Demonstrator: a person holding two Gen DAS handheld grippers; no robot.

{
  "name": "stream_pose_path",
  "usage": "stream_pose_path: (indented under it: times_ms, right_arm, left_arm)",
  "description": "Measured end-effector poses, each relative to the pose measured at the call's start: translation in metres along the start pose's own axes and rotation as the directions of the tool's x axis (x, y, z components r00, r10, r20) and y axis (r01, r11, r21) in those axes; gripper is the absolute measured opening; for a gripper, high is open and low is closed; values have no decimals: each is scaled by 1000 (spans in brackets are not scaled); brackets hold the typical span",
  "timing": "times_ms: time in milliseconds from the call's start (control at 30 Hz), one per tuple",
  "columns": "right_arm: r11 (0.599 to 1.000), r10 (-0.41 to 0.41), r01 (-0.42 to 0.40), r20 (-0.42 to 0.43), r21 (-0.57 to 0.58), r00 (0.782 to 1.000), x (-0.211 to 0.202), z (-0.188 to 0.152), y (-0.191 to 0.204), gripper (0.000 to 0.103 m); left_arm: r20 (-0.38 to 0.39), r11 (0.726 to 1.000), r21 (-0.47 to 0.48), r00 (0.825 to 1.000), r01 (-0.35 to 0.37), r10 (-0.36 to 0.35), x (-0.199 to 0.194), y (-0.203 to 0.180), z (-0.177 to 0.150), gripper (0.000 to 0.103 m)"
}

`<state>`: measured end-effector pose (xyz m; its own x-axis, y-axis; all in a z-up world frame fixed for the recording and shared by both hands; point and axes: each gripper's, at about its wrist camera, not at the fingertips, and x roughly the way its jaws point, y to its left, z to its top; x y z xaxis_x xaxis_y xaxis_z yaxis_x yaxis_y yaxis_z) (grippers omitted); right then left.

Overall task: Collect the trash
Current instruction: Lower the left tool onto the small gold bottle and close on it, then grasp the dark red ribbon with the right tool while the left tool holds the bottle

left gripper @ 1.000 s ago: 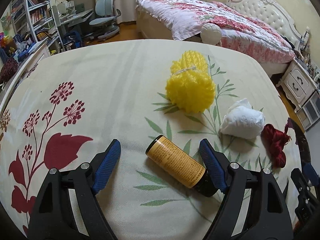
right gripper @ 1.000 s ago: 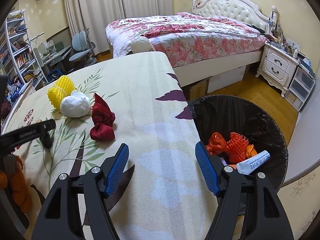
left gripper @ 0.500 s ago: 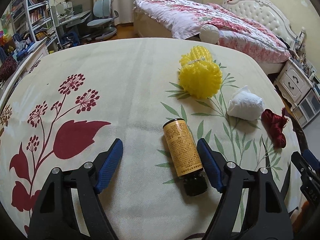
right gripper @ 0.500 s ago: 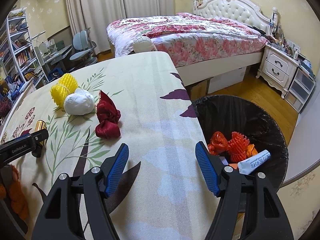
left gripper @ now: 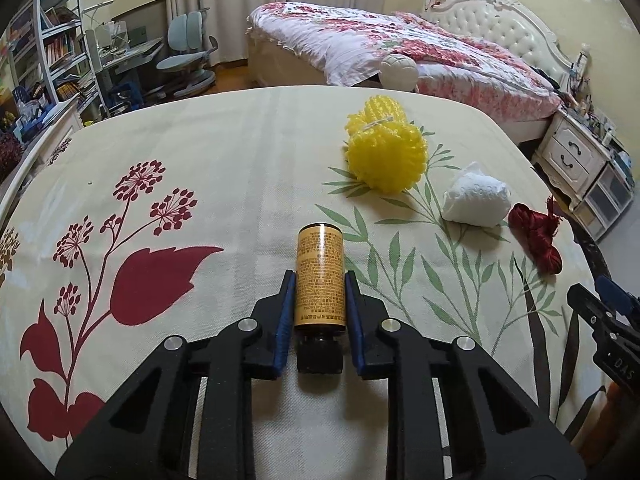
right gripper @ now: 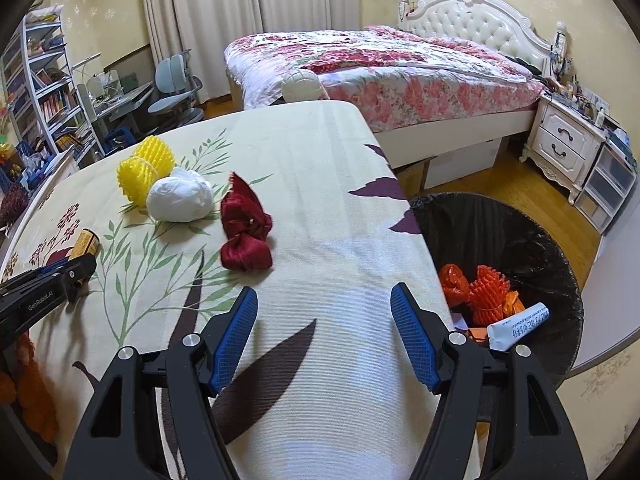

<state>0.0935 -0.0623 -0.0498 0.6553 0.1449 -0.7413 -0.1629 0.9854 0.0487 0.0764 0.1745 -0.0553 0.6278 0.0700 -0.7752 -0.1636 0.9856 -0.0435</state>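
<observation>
On the floral tablecloth [left gripper: 240, 152], my left gripper [left gripper: 320, 300] is closing its jaws on the amber bottle [left gripper: 319, 276], which lies on its side with both blue pads against the label. Smooth and round, it may well slip or roll free if I lift too fast. My right gripper [right gripper: 324, 344] hangs wide and empty near the table edge. Beside that edge, the black-lined bin [right gripper: 560, 264] holds orange net wads [right gripper: 486, 292], an orange wrapper and a white tube [right gripper: 518, 326]. Yellow foam net [left gripper: 386, 160], white wad [left gripper: 476, 200] and red wad [left gripper: 538, 234] wait on the cloth.
</observation>
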Motion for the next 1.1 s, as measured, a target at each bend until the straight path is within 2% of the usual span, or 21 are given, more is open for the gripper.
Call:
stream_pose_path:
  times_ms: [367, 567, 633, 1100]
  right_arm:
    - [998, 35, -35, -4, -55, 999, 17, 19, 29, 67]
    - [997, 38, -40, -26, -60, 999, 31, 30, 34, 46]
    - [997, 45, -47, -37, -65, 998, 34, 30, 35, 31]
    - [998, 55, -57, -37, -35, 998, 10, 8, 25, 31]
  left_arm:
    - [0, 1000, 4, 1000, 10, -10, -2, 8, -3, 23]
    - [5, 1000, 20, 1000, -9, 9, -3, 10, -6, 23]
    - [6, 1000, 22, 1000, -10, 10, -4, 10, -6, 23]
    - [13, 999, 35, 1000, 4, -5, -11, 0, -10, 23]
